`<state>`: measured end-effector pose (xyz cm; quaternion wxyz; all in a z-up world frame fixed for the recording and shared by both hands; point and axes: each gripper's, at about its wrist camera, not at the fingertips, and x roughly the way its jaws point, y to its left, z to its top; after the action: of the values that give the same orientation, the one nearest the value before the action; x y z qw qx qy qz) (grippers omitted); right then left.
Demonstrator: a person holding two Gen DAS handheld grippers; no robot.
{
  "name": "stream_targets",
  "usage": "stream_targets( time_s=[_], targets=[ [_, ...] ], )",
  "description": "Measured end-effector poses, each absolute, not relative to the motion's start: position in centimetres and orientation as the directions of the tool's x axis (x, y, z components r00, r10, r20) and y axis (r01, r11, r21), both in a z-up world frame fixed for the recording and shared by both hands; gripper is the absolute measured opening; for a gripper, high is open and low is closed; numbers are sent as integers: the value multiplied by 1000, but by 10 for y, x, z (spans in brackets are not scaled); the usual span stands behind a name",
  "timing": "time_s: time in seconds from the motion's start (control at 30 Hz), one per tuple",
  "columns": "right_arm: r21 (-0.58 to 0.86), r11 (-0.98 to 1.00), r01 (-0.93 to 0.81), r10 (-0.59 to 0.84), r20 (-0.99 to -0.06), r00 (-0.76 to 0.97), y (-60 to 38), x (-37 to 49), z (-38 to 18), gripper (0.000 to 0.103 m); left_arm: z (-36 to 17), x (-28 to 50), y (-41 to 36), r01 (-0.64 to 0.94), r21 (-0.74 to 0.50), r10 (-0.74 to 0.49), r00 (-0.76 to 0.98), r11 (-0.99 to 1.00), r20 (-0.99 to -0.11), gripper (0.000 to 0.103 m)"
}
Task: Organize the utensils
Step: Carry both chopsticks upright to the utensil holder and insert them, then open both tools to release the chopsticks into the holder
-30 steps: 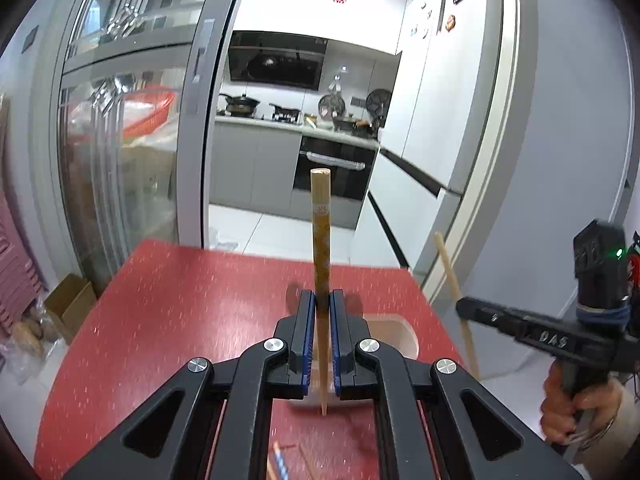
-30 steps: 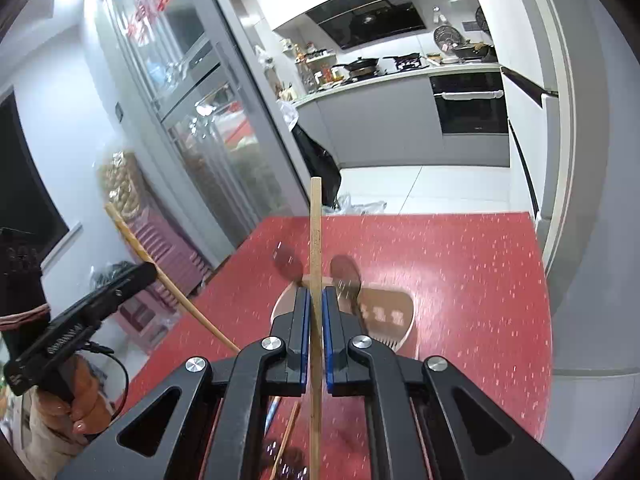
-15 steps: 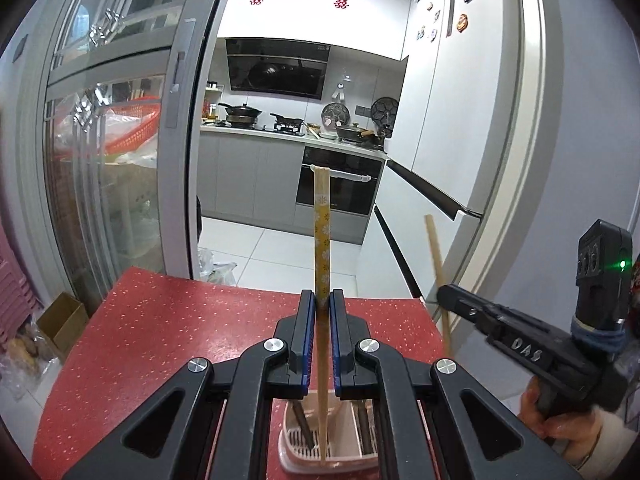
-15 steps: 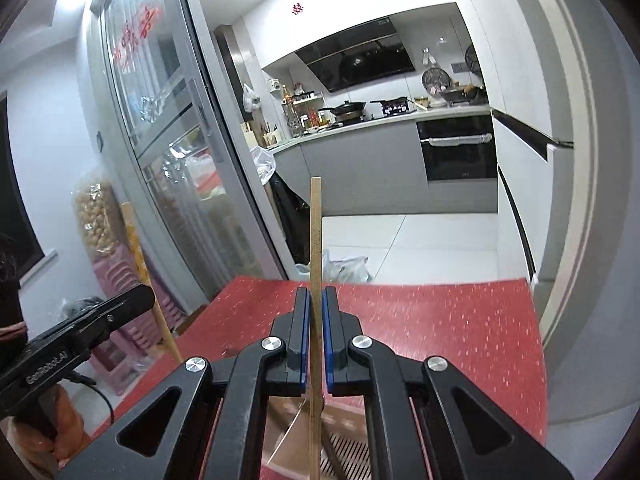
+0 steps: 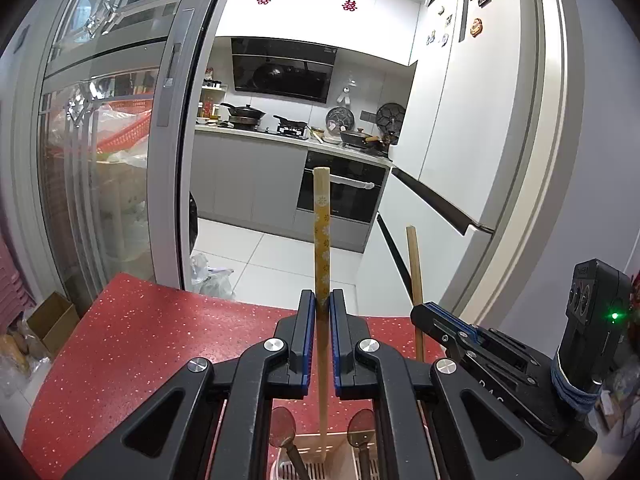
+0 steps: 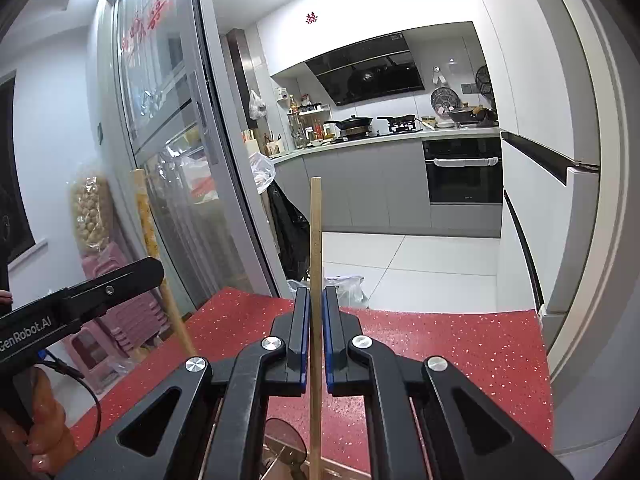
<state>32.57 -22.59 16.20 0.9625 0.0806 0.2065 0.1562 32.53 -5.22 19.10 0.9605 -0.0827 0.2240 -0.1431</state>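
Compared with 1 second ago, both views have slid forward over the red table (image 5: pixel 132 344): then a broad stretch of its top lay ahead of each gripper, now only a band before the far edge shows, with the kitchen floor and oven filling the middle. The utensil holder (image 5: pixel 320 456), earlier ahead of the left gripper near the far right corner, now sits directly under it at the bottom of the left view, with 2 dark spoon bowls (image 5: pixel 282 426) standing up in it on either side of the held stick.

The left gripper (image 5: pixel 322 308) is clamped nearly shut on a patterned yellow chopstick (image 5: pixel 321 232), which stands upright through the jaws, its lower end reaching down into the holder. The gripper points forward and slightly downward, level across.

The right gripper (image 6: pixel 316 304) is closed tight on a plain wooden chopstick (image 6: pixel 315 240), also upright, its lower part running down past a spoon bowl toward the holder's rim at the bottom edge of the right view; whether the tip is inside cannot be told. It too tilts slightly downward.

The 2 grippers are side by side, each visible in the other's view. A hand (image 6: pixel 40 428) grips the left tool's handle at the lower left of the right view
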Motion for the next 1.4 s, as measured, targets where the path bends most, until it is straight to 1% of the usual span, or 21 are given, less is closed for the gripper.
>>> stream_targets(
  time_s=[0.13,0.47,0.57,0.83,1.03,1.07,1.1,1.13,1.2,1.3,1.4],
  targets=[
    [214,941,-262,327,-379,865,-225,324,143,7,172,321,-55,233,-209,-303,848,950,-435,33],
    [61,957,-283,283,-415,865,-213,301,107,6,129,309,-59,212,-174,-273,814,961,-513,33],
    [39,952,-303,290,-426,857,-210,292,101,6,119,305,-59,206,-158,-259,807,966,-532,33],
    [51,938,-343,325,-478,816,-207,279,95,7,106,283,-51,181,-137,-226,798,974,-558,33],
    [99,930,-353,351,-517,781,-210,277,101,9,102,266,-45,159,-124,-202,794,979,-573,33],
    [101,931,-351,349,-525,776,-211,276,101,11,101,264,-44,155,-125,-199,791,980,-578,33],
    [106,931,-349,349,-532,771,-211,274,102,19,99,262,-43,151,-125,-196,788,981,-584,33],
    [113,931,-347,351,-536,768,-212,273,103,31,98,260,-42,146,-124,-192,785,981,-589,33],
    [129,931,-342,356,-533,767,-215,268,106,43,94,254,-39,137,-124,-184,778,983,-600,33],
    [146,930,-336,360,-535,765,-219,260,113,45,90,245,-36,124,-118,-170,770,985,-615,33],
    [179,925,-335,377,-544,750,-223,251,117,55,86,235,-33,106,-109,-151,761,988,-631,33]
  ],
)
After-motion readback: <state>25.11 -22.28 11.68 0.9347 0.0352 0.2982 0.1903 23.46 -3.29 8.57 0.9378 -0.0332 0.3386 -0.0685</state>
